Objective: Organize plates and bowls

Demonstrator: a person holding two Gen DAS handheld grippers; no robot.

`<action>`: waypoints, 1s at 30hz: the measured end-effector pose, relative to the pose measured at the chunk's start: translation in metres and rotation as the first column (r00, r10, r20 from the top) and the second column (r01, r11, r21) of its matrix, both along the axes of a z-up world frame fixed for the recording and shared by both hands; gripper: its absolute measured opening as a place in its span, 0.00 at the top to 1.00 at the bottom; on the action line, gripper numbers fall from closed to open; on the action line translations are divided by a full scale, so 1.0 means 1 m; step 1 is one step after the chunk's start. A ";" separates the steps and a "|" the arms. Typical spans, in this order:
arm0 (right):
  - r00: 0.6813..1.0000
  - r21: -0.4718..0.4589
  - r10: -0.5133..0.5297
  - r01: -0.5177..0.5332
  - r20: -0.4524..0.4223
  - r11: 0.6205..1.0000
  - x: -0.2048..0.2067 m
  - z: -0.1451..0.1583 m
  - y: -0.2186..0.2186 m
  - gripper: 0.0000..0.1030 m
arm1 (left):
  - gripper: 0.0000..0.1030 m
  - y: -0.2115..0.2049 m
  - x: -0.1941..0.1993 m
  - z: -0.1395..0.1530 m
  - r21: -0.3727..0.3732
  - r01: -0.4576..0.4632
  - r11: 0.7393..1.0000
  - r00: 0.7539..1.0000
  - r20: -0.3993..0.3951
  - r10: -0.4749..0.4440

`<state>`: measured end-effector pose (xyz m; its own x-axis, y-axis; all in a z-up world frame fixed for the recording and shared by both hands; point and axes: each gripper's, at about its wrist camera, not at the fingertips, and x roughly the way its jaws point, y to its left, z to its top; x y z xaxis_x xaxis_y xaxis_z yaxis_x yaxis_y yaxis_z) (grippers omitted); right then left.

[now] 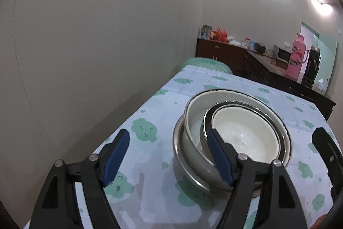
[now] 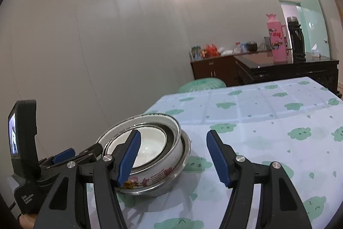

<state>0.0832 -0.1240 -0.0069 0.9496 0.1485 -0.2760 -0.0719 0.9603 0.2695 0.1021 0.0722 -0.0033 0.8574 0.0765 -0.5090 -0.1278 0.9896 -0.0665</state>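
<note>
A nested stack of bowls stands on the tablecloth. Its outer steel bowl holds an enamel bowl with a cartoon print, and a white bowl lies innermost inside a steel one. My left gripper is open; its right finger crosses the stack's near rim, and only cloth shows between the pads. My right gripper is also open, with the stack behind its left finger and bare cloth in the gap. The left gripper's body sits just left of the stack.
The table wears a pale cloth with green cloud prints, and a plain wall runs close along its left side. Beyond the far end are a green stool and a dark sideboard with a pink thermos.
</note>
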 end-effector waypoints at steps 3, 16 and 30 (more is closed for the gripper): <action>0.999 -0.018 -0.009 0.010 0.032 1.000 -0.007 -0.003 0.002 0.36 | 0.13 -0.001 -0.008 -0.001 0.013 -0.018 1.000 0.999 0.034 0.018; 0.998 -0.057 -0.003 0.007 0.055 0.998 -0.020 -0.009 0.002 0.36 | 0.08 -0.001 -0.025 0.001 0.010 -0.004 1.000 0.999 0.047 0.004; 0.995 -0.110 0.026 -0.016 0.092 0.994 -0.075 0.010 -0.002 0.36 | 0.08 -0.003 -0.067 0.018 0.001 0.067 0.998 0.997 0.024 -0.067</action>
<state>0.0079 -0.1260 0.0026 0.9690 0.1423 -0.2019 -0.1119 0.9816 0.1548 0.0351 0.0694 0.0151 0.8726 0.0189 -0.4880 -0.0599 0.9959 -0.0685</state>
